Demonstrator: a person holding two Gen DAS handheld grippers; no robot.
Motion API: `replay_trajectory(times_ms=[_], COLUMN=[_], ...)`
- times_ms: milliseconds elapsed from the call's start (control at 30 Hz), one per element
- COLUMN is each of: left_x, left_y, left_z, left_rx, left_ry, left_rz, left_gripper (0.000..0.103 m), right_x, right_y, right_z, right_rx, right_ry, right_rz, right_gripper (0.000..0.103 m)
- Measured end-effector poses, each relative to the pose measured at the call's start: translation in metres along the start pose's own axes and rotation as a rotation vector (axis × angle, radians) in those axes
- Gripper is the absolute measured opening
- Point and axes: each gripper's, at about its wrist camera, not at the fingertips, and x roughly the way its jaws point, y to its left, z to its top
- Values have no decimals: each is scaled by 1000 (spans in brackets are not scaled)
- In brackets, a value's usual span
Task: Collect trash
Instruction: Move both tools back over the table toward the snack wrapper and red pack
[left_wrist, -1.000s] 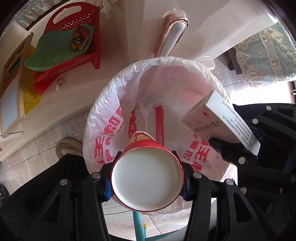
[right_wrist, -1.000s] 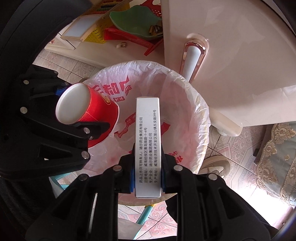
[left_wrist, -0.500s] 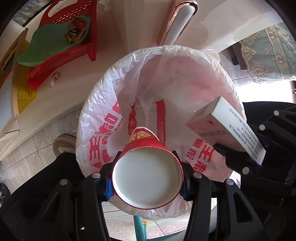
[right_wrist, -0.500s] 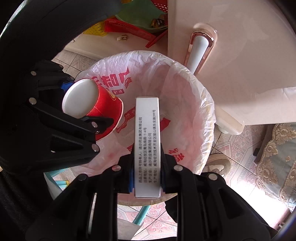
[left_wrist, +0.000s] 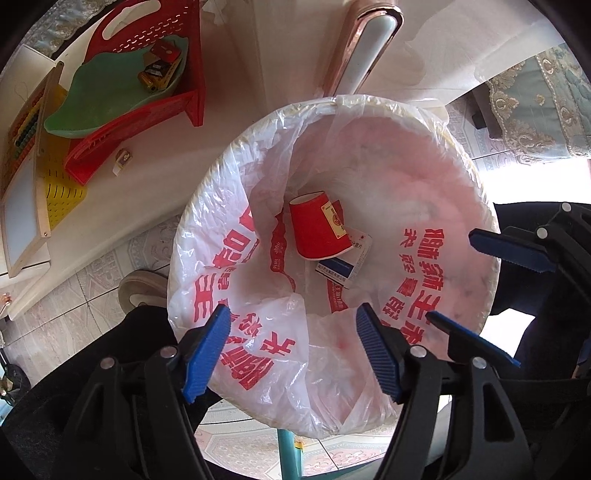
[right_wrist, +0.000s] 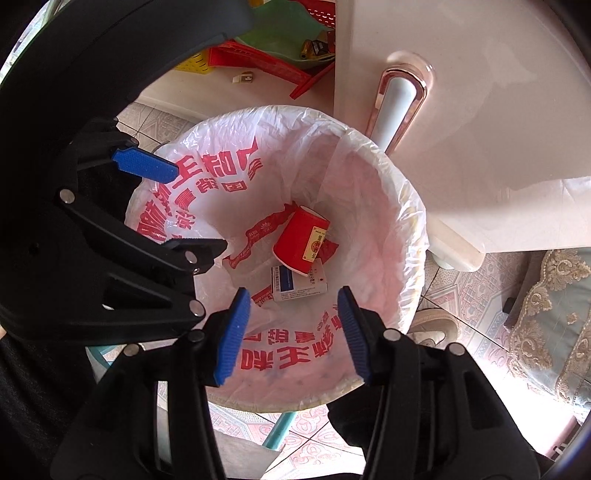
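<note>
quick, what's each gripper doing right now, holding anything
Left gripper: jaws opening, nothing between them; red cup lies in the bin bag.
Right gripper: jaws opening, empty; white box lies under the cup.

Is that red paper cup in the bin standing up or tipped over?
Tipped over: the red cup lies on its side on a small box.

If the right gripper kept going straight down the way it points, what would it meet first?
Probably the white box at the bottom of the lined bin, partly under the red cup; depth is unclear. The right gripper is opening, nothing between its jaws.
</note>
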Motion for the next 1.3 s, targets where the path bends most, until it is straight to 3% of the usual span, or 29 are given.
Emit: replay_trajectory(times_ms=[300, 433, 500, 567, 667, 833, 933, 1000, 1167, 1300], left_x=[-6, -33, -55, -81, -131, -240, -313, -356, -442, -476], left_y=[-3, -4, -7, -10, -12, 9, 24, 35, 54, 51], left_z=[-4, -20, -33, -50, -73, -87, -88, -85, -75, -71], left_rx=[0, 34, 71, 113, 185, 218, 296, 334, 401, 529], left_ry=[5, -25, -50, -79, -144, -289, -400, -457, -502, -526], left_rz=[13, -26, -40, -64, -58, 32, 107, 172, 178, 195], left_gripper=[69, 69, 71, 73, 79, 81, 91, 93, 93, 94], right_x=[-6, -41, -66, -99, -152, -244, -304, -342, -414, -440], right_y=[0, 7, 14, 22, 28, 21, 13, 5, -10, -11], right_z=[-2, -13, -21, -30, -38, -33, -26, -21, -5, 11], right_rx=[18, -6, -27, -58, -101, -202, -290, -332, -404, -478], right_ry=[-5, -62, -102, -154, -237, -314, -382, -429, -501, -494], right_rz=[14, 25, 36, 50, 62, 87, 71, 57, 65, 17], right_gripper=[49, 51, 58, 61, 80, 83, 84, 87, 93, 93])
